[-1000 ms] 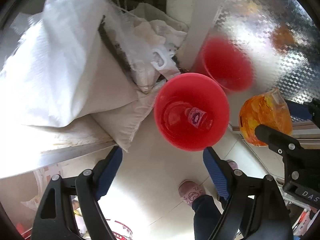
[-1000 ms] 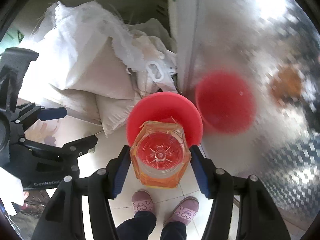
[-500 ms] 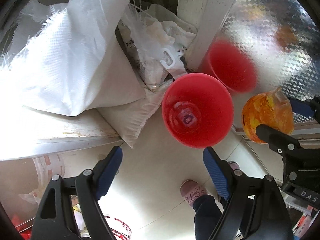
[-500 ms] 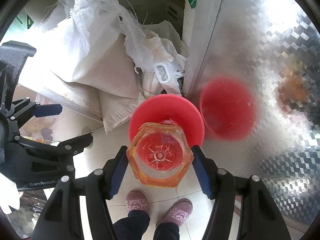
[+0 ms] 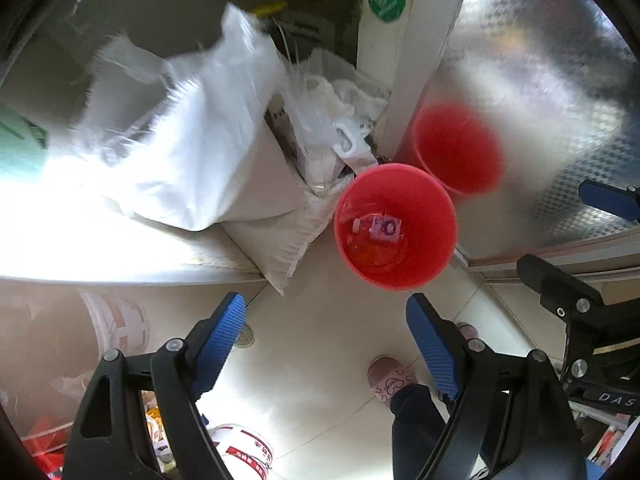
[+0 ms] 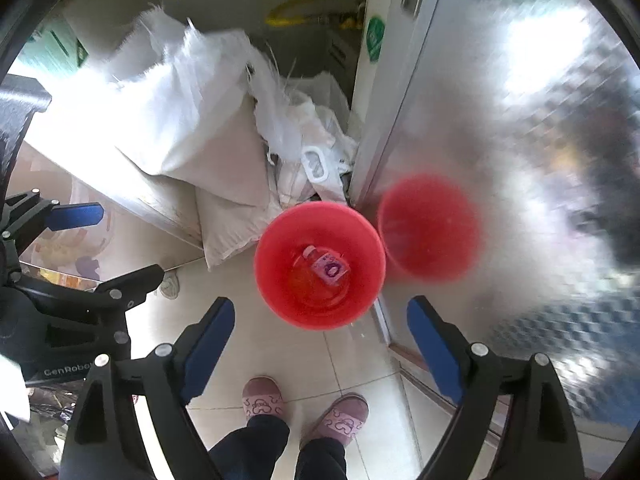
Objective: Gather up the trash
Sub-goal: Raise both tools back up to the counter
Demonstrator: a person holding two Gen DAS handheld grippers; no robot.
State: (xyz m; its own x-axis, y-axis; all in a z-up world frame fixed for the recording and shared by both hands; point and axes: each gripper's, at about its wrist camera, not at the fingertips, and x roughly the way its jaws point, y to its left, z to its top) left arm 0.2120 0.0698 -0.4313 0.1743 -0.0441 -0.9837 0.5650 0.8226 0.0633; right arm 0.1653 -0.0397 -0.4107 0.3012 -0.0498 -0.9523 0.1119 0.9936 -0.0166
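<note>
Red bin [image 6: 320,264] sits on the floor tiles [image 5: 320,360] by the metal door [image 6: 520,160], tucked against white sacks [image 6: 192,120], so it catches drops from above. Two pieces of trash lie inside it: a small bottle [image 6: 326,266] with a purple label on top of an orange jar [image 6: 312,292], which is hard to make out against the red. Your right gripper [image 6: 320,344] points steeply down over the bin, jaws opening, nothing between them. Your left gripper [image 5: 326,344] aims straight down beside it, jaws wide, holding nothing. Your slippers [image 6: 264,402] stand just below the bin. Likely this drop is done; look for more trash.
</note>
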